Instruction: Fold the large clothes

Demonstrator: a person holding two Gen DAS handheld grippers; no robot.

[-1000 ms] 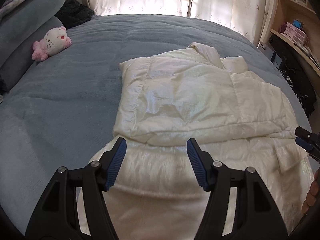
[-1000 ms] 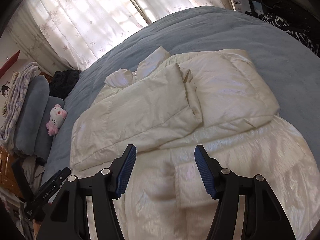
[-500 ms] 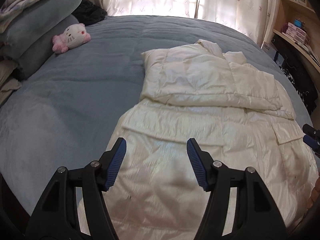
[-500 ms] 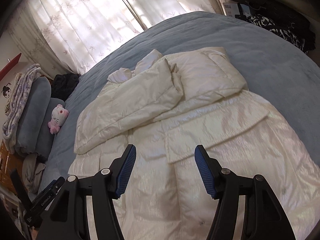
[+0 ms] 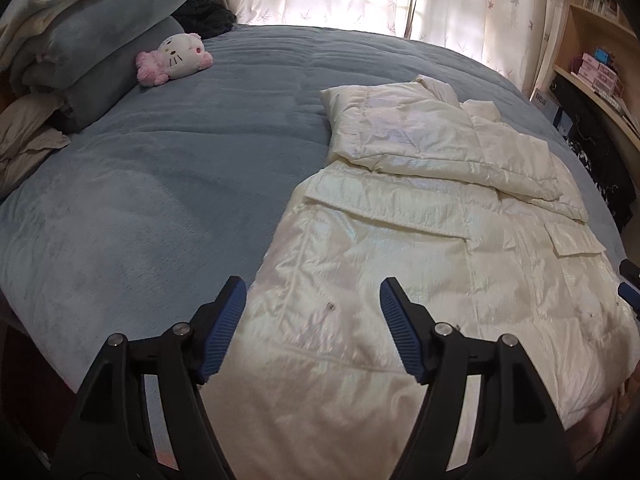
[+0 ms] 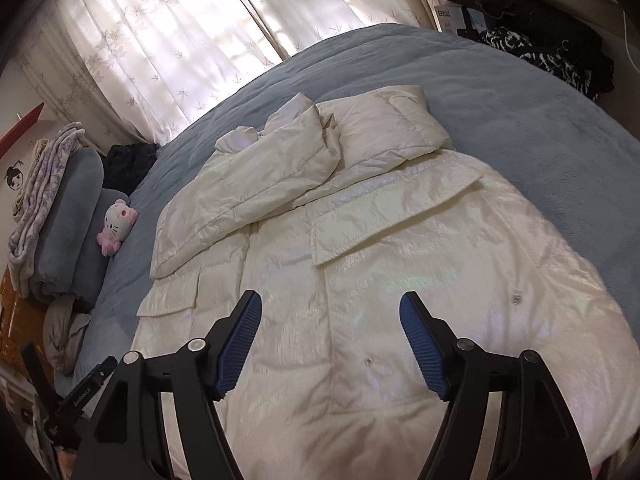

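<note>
- A cream puffer coat (image 5: 420,248) is being shown spread front-up on the blue bedspread (image 5: 160,184), its collar toward 12 o'clock and its hem toward 6 o'clock at the near edge of the bed.
- Both sleeves are lying folded across the chest, stacked over each other; the flapped pockets (image 6: 384,216) and the lower body are lying flat and unfolded.
- The left gripper (image 5: 312,304) is being held with its jaws spread wide and nothing between them, above the coat's lower left part, near the hem.
- The right gripper (image 6: 330,320) is likewise being held with its jaws spread and empty, over the lower middle of the coat.
- The step in hand is judged to be the positioning for the lengthwise fold: the sleeves are already in, and the hem is not yet being lifted.
- The next move is judged to call for both hem corners being pinched, at 7 and 5 o'clock, and the lower half being carried toward 12 o'clock over the sleeves.
- A Hello Kitty plush (image 5: 176,60) is lying at 10 o'clock beside the stacked pillows (image 5: 104,40), well apart from the coat.
</note>
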